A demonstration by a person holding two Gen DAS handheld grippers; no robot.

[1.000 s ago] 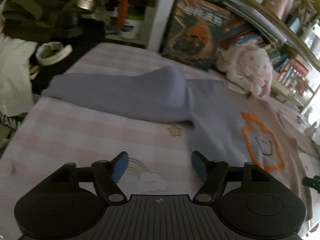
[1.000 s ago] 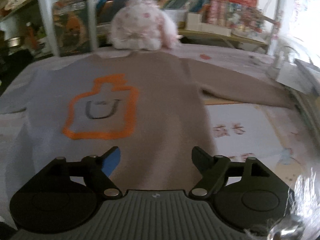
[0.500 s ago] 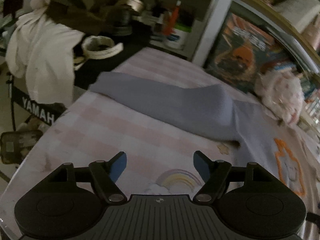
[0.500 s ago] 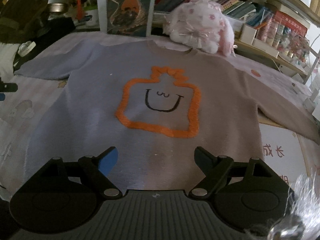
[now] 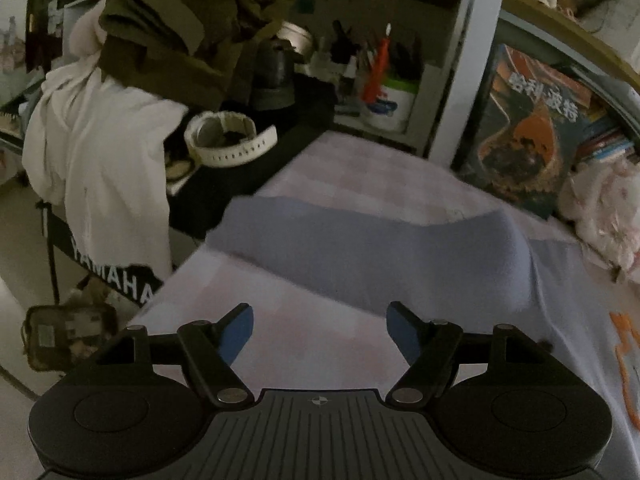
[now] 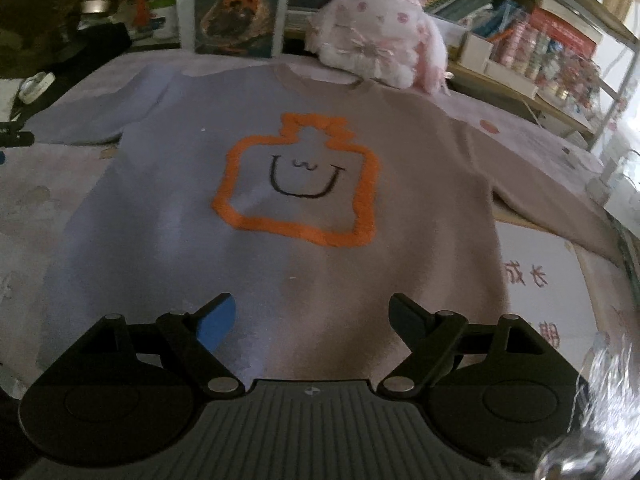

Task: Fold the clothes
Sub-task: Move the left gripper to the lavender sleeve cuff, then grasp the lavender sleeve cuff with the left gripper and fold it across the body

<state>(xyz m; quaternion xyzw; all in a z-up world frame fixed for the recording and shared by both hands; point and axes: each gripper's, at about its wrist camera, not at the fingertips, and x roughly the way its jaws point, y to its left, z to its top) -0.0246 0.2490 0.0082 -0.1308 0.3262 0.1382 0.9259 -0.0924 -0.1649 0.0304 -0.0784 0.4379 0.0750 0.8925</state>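
A sweater (image 6: pixel 304 248), lilac on its left half and beige on its right, lies flat and face up on the bed, with an orange bottle outline and a smiling face (image 6: pixel 302 178) on the chest. Both sleeves are spread outward. My right gripper (image 6: pixel 312 316) hovers open over the sweater's lower hem, nothing between its fingers. In the left wrist view the lilac sleeve (image 5: pixel 360 248) stretches across the pink checked sheet (image 5: pixel 320 344). My left gripper (image 5: pixel 320 328) hangs open just short of that sleeve, empty.
A pink plush toy (image 6: pixel 376 36) sits at the sweater's collar, before a bookshelf (image 6: pixel 520 28) and a poster (image 6: pixel 236 4). Left of the bed stand a black keyboard stand draped in white cloth (image 5: pixel 96 168), a white strap (image 5: pixel 228 144) and a cluttered desk. Printed paper (image 6: pixel 532 280) lies right.
The left gripper has swung left along the sleeve toward its cuff and the bed's edge. The right gripper has shifted left, centring on the sweater's hem, and its jaws stand slightly wider.
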